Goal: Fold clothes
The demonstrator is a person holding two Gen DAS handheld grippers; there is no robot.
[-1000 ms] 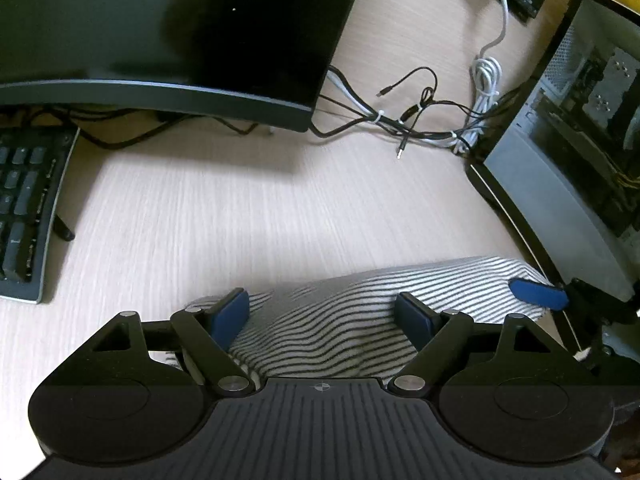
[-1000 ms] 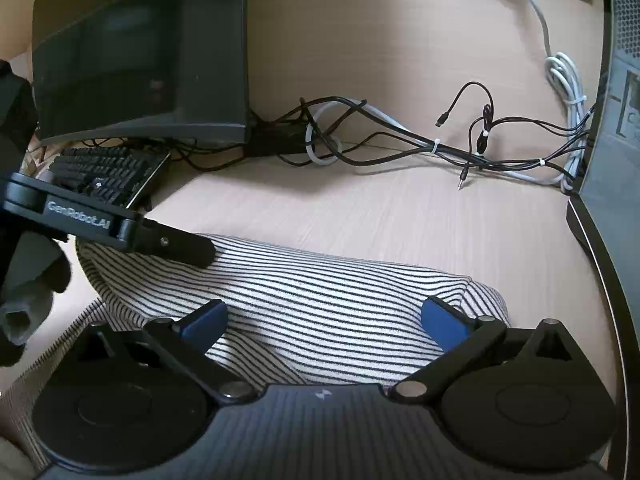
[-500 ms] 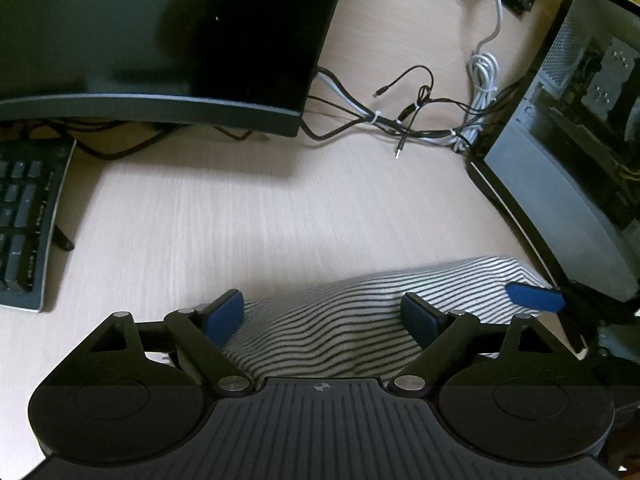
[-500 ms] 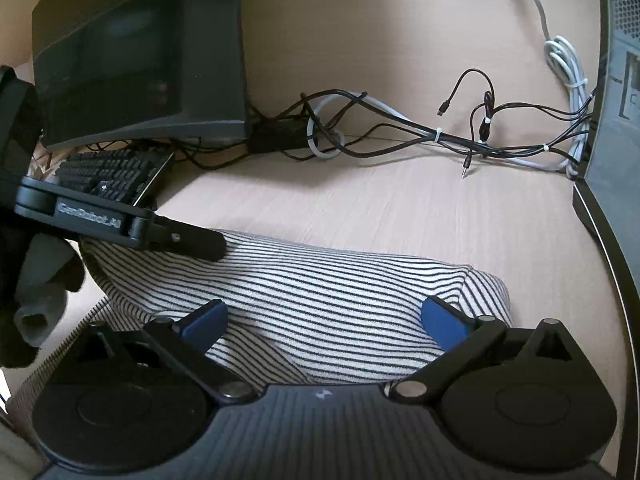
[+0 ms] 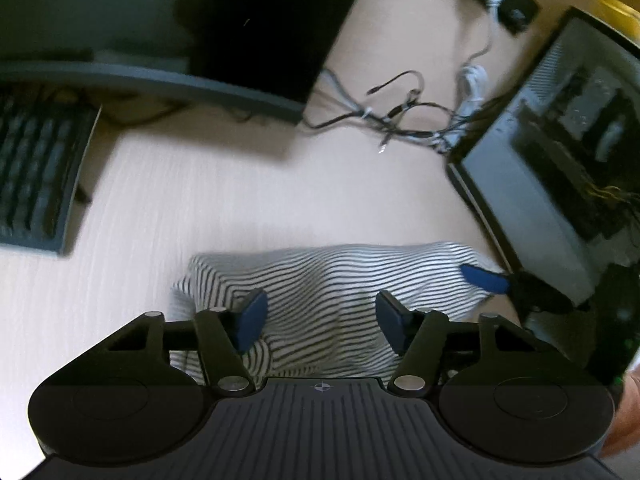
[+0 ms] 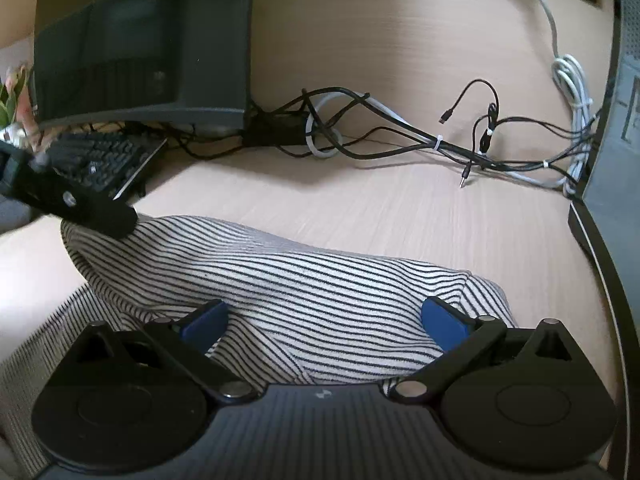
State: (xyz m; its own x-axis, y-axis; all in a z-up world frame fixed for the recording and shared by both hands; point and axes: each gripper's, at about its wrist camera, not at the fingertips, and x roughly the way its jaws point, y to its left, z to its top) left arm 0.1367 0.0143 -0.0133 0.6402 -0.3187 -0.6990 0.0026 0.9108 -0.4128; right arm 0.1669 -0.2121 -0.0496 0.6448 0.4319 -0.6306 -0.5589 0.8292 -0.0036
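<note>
Pale wooden desk point(image 6: 400, 216) bears striped garment point(image 6: 304, 296), keyboard point(image 5: 36, 176), cables point(image 6: 400, 140).

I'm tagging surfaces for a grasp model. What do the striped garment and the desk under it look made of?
Striped garment: soft knit fabric, probably cotton jersey, matte; it drapes and bunches in folds. Desk: pale wood-grain surface, likely laminate; fine straight grain lines, smooth low sheen.

Monitor point(image 5: 160, 20), keyboard point(image 5: 36, 176), cables point(image 6: 460, 144), PC case point(image 5: 560, 152) on desk point(image 5: 240, 192)
</note>
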